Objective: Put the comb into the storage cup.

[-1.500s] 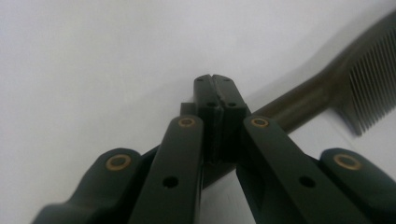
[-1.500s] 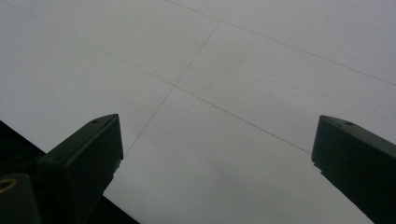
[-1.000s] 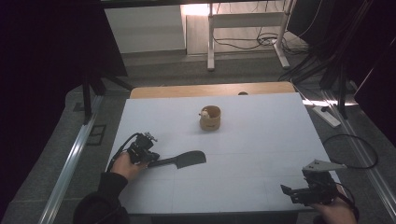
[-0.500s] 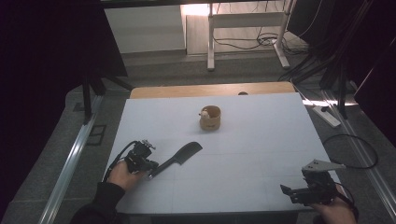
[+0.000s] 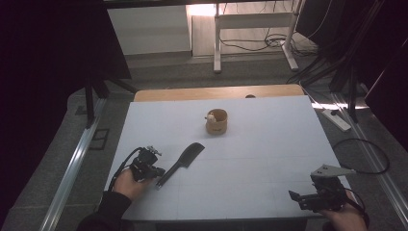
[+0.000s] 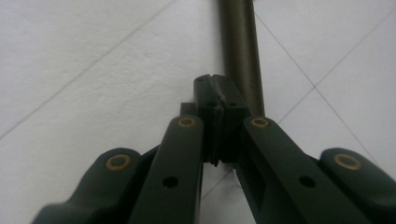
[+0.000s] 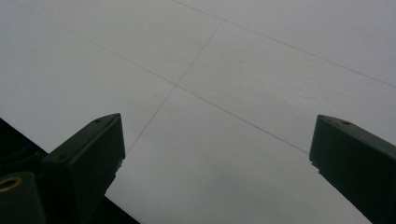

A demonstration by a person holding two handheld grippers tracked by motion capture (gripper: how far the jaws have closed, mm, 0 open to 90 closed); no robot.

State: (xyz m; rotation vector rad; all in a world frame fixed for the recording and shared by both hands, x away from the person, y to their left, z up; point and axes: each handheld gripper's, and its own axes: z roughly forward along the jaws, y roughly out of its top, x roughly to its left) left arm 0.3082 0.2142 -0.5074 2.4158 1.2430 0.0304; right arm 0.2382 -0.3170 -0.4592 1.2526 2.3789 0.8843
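The left hand-held gripper (image 5: pixel 153 172) is held low over the near left part of the desk (image 5: pixel 269 144), with its jaws closed tight against each other, as is seen in the left gripper view (image 6: pixel 215 93). Nothing is clamped between them there: the two pads are pressed together, and the dark handle of the comb (image 6: pixel 240 56) is seen just beside the tips, running away from them over the white desk surface. Whether the tips touch the handle cannot be told. In the high view, the black comb (image 5: pixel 183 161) is laid flat on the desk, its handle end pointed at the left hand-held gripper and its toothed head angled away toward the middle of the desk.

The right hand-held gripper (image 5: pixel 308 198) is held at the near right corner of the desk, well apart from the comb. Its jaws are spread wide in the right gripper view (image 7: pixel 219 154), with only the bare white surface between them.

Farther out, near the middle of the desk, a small round wooden cup (image 5: pixel 216 121) is stood upright, with a small pale object at its rim. It is set well apart from both grippers and beyond the comb's head.
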